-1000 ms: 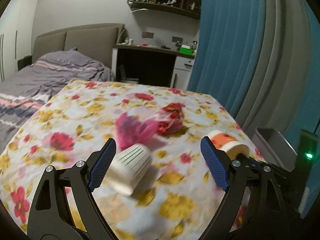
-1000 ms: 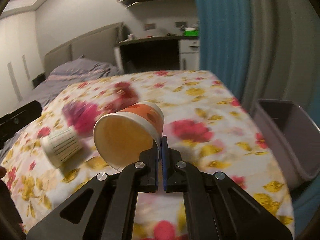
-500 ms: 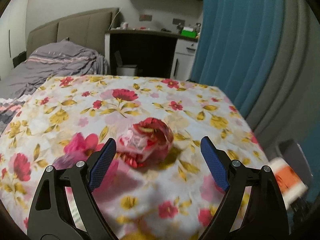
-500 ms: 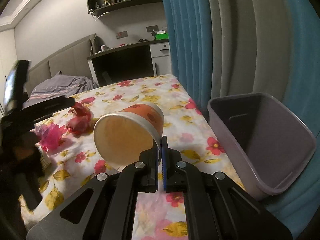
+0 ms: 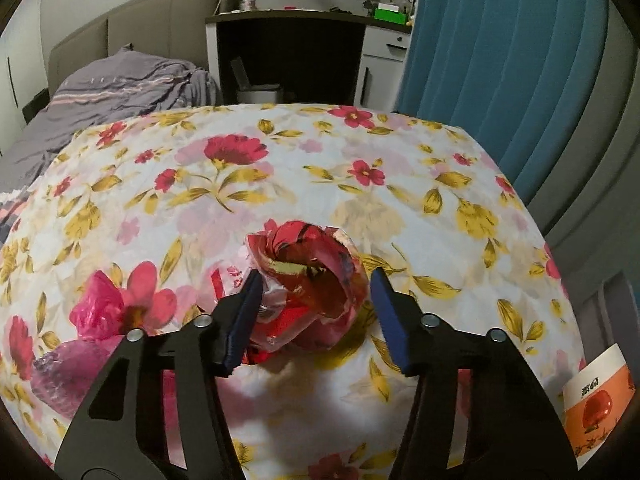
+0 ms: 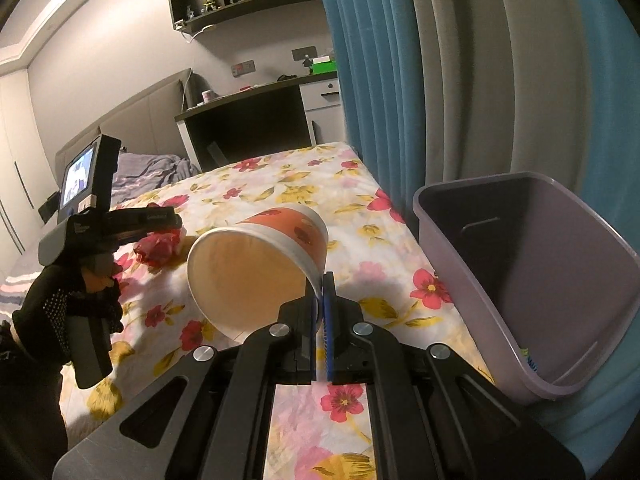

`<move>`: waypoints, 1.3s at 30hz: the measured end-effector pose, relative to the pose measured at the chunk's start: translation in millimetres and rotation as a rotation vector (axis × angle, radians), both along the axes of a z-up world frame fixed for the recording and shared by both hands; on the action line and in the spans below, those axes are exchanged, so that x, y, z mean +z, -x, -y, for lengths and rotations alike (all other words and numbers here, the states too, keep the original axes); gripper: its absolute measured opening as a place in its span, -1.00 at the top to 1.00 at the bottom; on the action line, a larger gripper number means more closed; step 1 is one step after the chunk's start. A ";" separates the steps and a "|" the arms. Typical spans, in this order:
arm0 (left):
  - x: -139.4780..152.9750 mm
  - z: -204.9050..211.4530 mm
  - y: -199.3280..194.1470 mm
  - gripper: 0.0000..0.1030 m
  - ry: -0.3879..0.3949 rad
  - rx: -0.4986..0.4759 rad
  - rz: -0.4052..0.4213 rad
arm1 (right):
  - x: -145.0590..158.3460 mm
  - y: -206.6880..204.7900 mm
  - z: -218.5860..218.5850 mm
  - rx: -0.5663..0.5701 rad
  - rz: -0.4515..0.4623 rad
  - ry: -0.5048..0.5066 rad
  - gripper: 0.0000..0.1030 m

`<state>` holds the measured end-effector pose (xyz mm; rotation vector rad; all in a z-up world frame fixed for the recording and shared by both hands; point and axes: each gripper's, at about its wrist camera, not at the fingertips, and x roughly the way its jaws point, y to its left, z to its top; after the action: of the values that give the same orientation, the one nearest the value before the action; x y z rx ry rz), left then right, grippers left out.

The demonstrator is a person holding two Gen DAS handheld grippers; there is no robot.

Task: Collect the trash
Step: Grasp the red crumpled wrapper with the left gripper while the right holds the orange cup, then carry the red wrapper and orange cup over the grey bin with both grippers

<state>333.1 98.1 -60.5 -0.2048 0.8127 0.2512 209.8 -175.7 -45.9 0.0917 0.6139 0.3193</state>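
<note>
the left wrist camera looks forward and down along its tongs (image 5: 316,312), close above the flowered worktop (image 5: 304,184), toward the bed (image 5: 120,88) and desk (image 5: 296,20). the right wrist camera sits farther back at the worktop's (image 6: 320,184) curtain side, facing the same far wall, the bin (image 6: 532,280) on its right. both share the worktop, desk, curtain (image 5: 500,60) and crumpled red wrapper (image 5: 312,280).

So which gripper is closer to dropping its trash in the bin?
Right. The right gripper already pinches the paper cup beside the bin; the left gripper has just been closing around the red wrapper.
</note>
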 end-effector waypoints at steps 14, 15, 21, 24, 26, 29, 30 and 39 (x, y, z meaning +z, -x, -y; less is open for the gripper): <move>44.2 36.0 41.5 0.43 0.014 -0.150 0.142 | 14.5 8.5 17.1 -0.034 0.032 -0.012 0.93; 48.2 40.3 45.3 0.43 0.012 -0.167 0.154 | 16.1 9.7 19.1 -0.037 0.036 -0.013 0.93; 73.5 80.8 73.2 0.43 0.000 -0.282 0.228 | 25.0 20.0 35.2 -0.066 0.059 -0.016 0.93; 82.6 104.6 84.0 0.43 -0.002 -0.339 0.253 | 28.6 25.4 46.0 -0.084 0.070 -0.019 0.93; 86.2 120.6 88.1 0.43 -0.006 -0.376 0.260 | 31.0 28.3 53.9 -0.098 0.079 -0.017 0.93; 88.2 142.2 92.7 0.43 -0.010 -0.421 0.269 | 34.4 31.5 69.7 -0.125 0.086 -0.018 0.93; 88.4 151.0 93.6 0.43 -0.007 -0.440 0.271 | 34.9 33.2 74.4 -0.136 0.089 -0.017 0.93; 81.2 224.4 92.8 0.43 0.045 -0.572 0.278 | 37.7 32.3 129.3 -0.246 0.102 -0.022 0.93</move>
<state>240.3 -126.2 20.7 -0.0414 0.5709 -0.3291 177.5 -305.0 -8.2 0.1691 0.4915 0.0916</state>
